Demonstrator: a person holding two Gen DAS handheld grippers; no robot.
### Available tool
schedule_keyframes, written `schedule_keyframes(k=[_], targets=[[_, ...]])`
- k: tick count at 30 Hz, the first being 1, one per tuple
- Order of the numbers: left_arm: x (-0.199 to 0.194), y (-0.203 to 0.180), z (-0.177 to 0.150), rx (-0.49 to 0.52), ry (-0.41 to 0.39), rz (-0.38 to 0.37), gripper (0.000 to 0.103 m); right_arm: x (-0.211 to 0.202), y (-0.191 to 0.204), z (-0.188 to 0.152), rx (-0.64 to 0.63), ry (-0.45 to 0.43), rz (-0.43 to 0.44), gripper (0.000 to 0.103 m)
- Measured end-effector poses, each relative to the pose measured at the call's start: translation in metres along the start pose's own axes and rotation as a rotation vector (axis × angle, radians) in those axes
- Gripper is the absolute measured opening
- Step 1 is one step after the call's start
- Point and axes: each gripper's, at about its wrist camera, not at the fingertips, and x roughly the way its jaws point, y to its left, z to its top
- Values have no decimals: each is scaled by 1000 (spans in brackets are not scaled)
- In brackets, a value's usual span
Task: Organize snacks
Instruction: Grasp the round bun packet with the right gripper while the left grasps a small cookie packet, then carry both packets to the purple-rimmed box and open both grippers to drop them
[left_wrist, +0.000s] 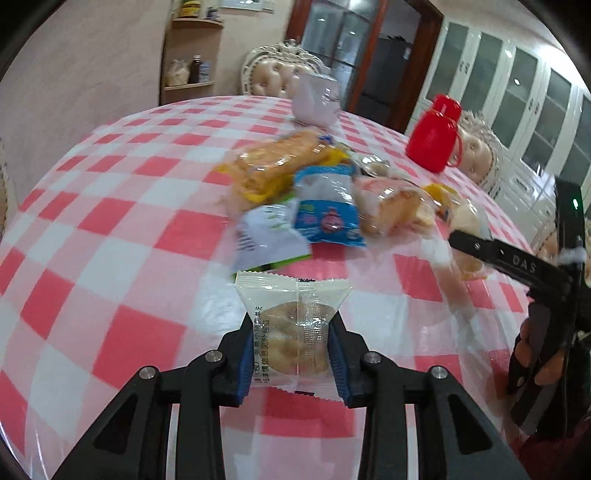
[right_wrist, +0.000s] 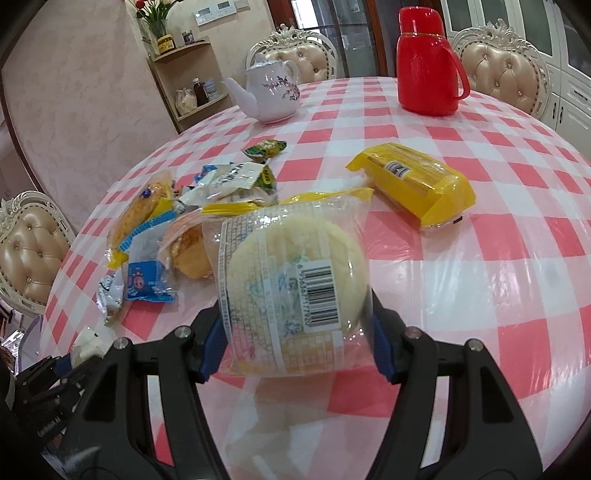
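My left gripper (left_wrist: 291, 354) is shut on a small clear-and-white pastry packet (left_wrist: 293, 328), held above the checked table. My right gripper (right_wrist: 295, 332) is shut on a round pale bun in a clear wrapper with a barcode (right_wrist: 295, 284), also lifted. A heap of snack packets lies on the table: a blue packet (left_wrist: 328, 206), an orange cake packet (left_wrist: 273, 166) and a bread packet (left_wrist: 391, 206). The same heap shows in the right wrist view (right_wrist: 177, 229). A yellow packet (right_wrist: 417, 184) lies apart to the right. The right gripper's body shows at the left wrist view's right edge (left_wrist: 517, 266).
The round table (right_wrist: 480, 258) has a pink-and-white checked cloth under clear film. A white teapot (right_wrist: 269, 92) and a red thermos (right_wrist: 428, 62) stand at the far side. Cream chairs (right_wrist: 29, 251) ring the table. A corner shelf (right_wrist: 192, 77) stands behind.
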Motion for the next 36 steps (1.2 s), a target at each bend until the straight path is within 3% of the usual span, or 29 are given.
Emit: schedule_keyframes(k=[9, 20, 24, 36], targets=[[-13, 29, -3, -30, -39, -20, 37, -20, 36, -21, -36, -46, 24, 68], [-34, 65, -12, -44, -68, 5, 37, -30, 101, -46, -133, -71, 131, 68], [-47, 84, -20, -40, -73, 49, 37, -23, 126, -56, -147, -35, 193, 68], [-102, 173, -46, -193, -77, 181, 37, -9, 224, -86, -277, 35, 360, 68]])
